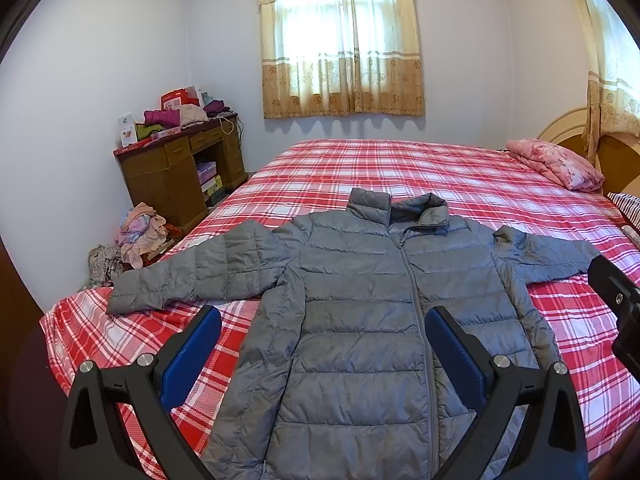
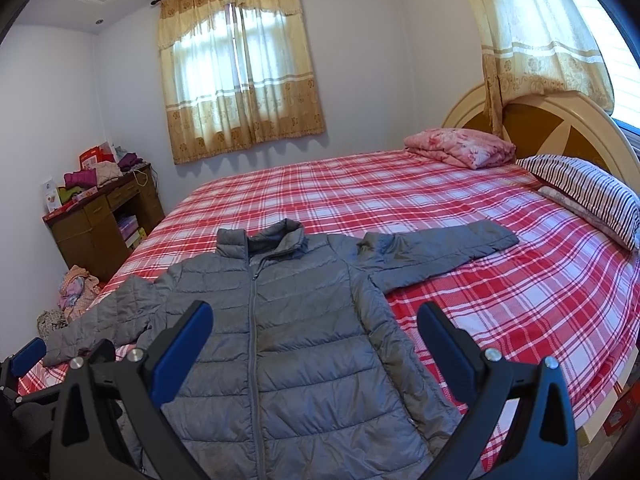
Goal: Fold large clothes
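**Jacket spread flat, both claws spread and empty above the hem**

Grey puffer jacket (image 1: 360,320) lies front-up, zipped, on the red plaid bedsheet (image 1: 400,168); it fills the centre and lower centre of both frames. Long axis runs from hem at bottom of frame up to the collar (image 1: 396,208) at mid-frame, i.e. straight away from both claws. Sleeves stretch out sideways across that axis: one sleeve (image 1: 192,276) goes to the left-middle of the left wrist view, the other sleeve (image 2: 440,252) goes to the right-middle of the right wrist view.

Left gripper (image 1: 323,332): jaws wide apart, blue pads bare, nothing held, hanging over the lower body of the jacket, zip just inside its right-hand finger. Right gripper (image 2: 314,328): jaws also wide apart, empty, framing the jacket's right half and its side edge. Neither touches fabric as far as can be seen.

Judgement: folding not started. Key relation is that each sleeve lies up and outward from its own-side claw, so left gripper is nearer the left-frame sleeve, right gripper nearer the right-frame one. Likely first move is to pinch a sleeve cuff or side edge and bring it in over the zip line. Puffy slick fabric, may slip or spring back.

Folded pink quilt (image 2: 460,148) and striped pillow (image 2: 580,188) sit upper right, well apart from the jacket.
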The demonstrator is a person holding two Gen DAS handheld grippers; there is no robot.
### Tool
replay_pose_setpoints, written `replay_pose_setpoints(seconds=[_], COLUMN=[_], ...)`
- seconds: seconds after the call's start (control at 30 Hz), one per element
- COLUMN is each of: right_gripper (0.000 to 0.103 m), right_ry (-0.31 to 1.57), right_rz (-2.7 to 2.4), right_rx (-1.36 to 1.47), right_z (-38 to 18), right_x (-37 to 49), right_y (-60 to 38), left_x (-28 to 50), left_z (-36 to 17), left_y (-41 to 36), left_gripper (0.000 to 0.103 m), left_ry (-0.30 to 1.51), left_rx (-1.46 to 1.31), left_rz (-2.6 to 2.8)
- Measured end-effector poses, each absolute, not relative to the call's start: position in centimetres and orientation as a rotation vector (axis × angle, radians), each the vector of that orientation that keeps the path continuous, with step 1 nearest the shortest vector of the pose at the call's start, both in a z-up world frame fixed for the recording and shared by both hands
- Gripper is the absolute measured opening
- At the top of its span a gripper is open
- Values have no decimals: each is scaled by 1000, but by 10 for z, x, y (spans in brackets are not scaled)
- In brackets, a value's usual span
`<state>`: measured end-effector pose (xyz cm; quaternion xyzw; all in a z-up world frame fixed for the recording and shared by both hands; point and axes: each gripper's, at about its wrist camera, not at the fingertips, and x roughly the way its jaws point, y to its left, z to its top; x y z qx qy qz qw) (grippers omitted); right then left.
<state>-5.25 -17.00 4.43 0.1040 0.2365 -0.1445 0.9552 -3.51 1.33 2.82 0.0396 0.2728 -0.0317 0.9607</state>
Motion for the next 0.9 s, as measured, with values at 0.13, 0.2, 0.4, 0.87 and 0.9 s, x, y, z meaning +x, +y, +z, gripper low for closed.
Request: replay_pose_setpoints(seconds=[0.13, 0.2, 0.4, 0.87, 0.9], right_gripper=[103, 103, 103, 103, 103], right_ry=[474, 469, 473, 483, 484], right_rz=[-294, -298, -296, -300, -300], right_rx=[207, 207, 207, 207, 206], right_z=[46, 46, 46, 42, 42], right_x=[-55, -55, -56, -54, -54], right_y=[-170, -170, -169, -173, -173], left_x=[-38, -39, -40, -34, -34], left_z=[31, 31, 30, 28, 27], left_y=[13, 15, 15, 11, 11], left_gripper=[102, 102, 102, 102, 102], left_ry=[546, 544, 551, 560, 559], left_rx=[76, 76, 74, 89, 90], left_rz=[-64, -63, -64, -65, -66])
